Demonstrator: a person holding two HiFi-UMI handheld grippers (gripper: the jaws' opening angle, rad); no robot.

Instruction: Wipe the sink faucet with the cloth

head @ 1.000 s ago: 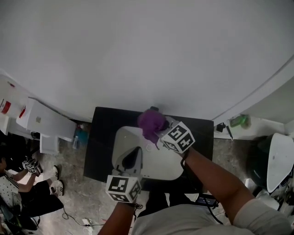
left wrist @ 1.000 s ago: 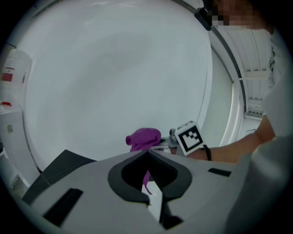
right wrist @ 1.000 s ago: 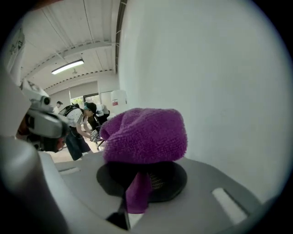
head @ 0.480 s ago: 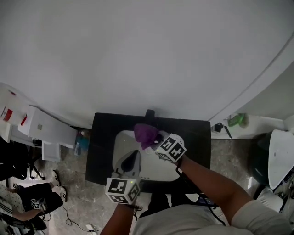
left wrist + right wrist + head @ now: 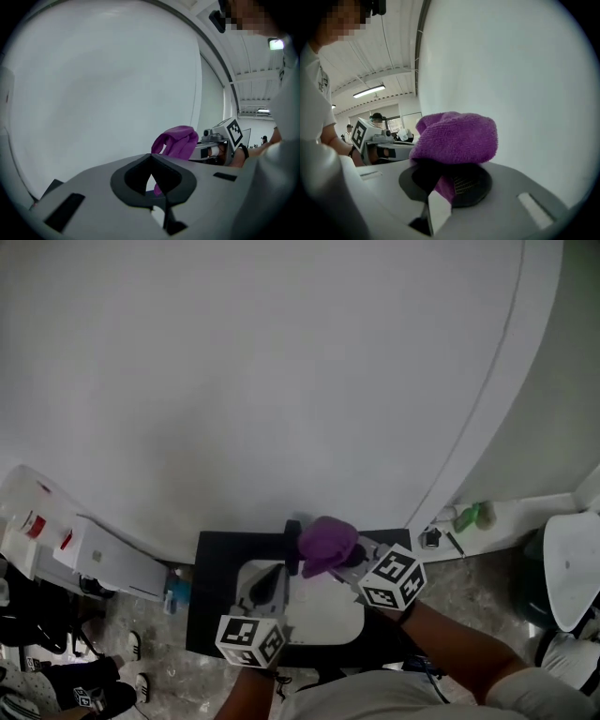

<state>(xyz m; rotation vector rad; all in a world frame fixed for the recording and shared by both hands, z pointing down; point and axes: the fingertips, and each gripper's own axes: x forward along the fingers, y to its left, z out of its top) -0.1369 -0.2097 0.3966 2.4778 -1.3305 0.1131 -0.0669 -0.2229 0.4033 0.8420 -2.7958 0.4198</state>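
A purple cloth (image 5: 326,542) (image 5: 454,138) is bunched in my right gripper (image 5: 344,559) (image 5: 445,180), which is shut on it. The cloth hangs right beside the dark faucet (image 5: 292,540) at the back of the white sink (image 5: 328,610); I cannot tell whether they touch. My left gripper (image 5: 267,585) (image 5: 151,180) is shut and holds nothing, low over the sink's left part. From the left gripper view the cloth (image 5: 176,140) shows just beyond the jaws. The sink sits in a black counter (image 5: 211,587).
A bare white wall (image 5: 281,381) rises straight behind the counter. White boxes (image 5: 94,559) and a blue bottle (image 5: 176,598) stand to the left on the floor. A green item (image 5: 469,517) lies on a white ledge at the right, near a white rounded object (image 5: 567,568).
The head view has tilted up toward the wall. My right gripper has carried the cloth from in front of the faucet to its right side. The left gripper stays over the sink.
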